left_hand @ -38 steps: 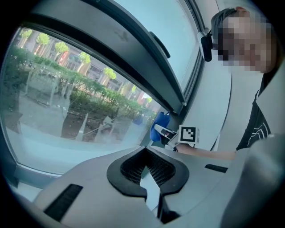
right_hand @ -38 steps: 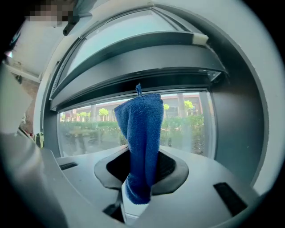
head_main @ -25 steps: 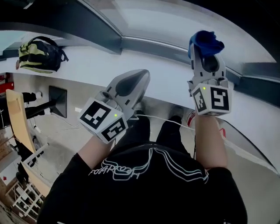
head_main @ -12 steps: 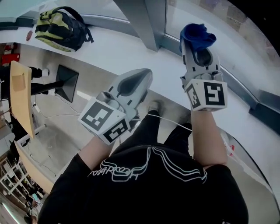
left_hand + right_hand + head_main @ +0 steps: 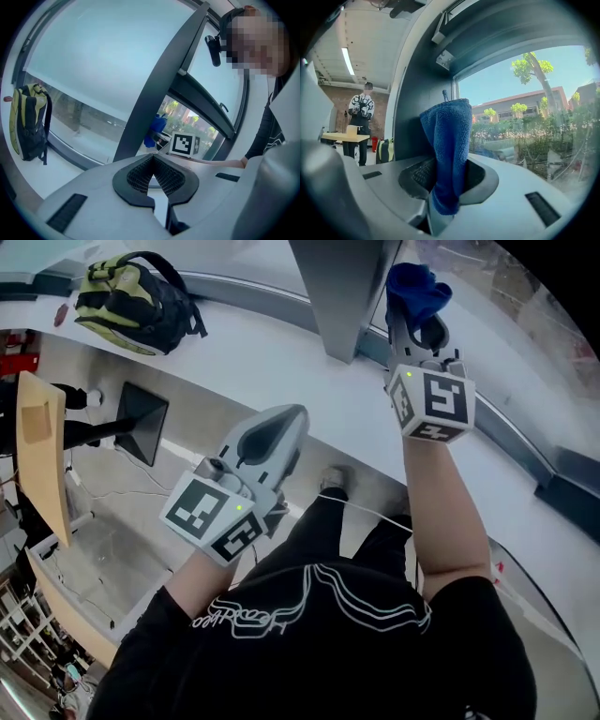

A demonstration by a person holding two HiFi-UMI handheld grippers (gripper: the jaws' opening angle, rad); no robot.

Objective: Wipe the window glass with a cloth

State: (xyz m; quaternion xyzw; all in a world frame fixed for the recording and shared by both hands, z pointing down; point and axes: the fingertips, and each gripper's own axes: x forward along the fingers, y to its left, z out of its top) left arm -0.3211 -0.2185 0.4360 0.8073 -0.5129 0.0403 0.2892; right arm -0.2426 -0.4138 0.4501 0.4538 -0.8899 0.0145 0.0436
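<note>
Right gripper view: grips blue cloth in jaws of right gripper, window glass at 2 o'clock. Holds jaws of left gripper clenched, empty.

The cloth looks fuzzy terry, the window glass glossy

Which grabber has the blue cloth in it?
The right gripper, raised by the window glass: its jaws pinch the blue cloth. The left gripper sits lower, jaws shut on nothing.
</note>
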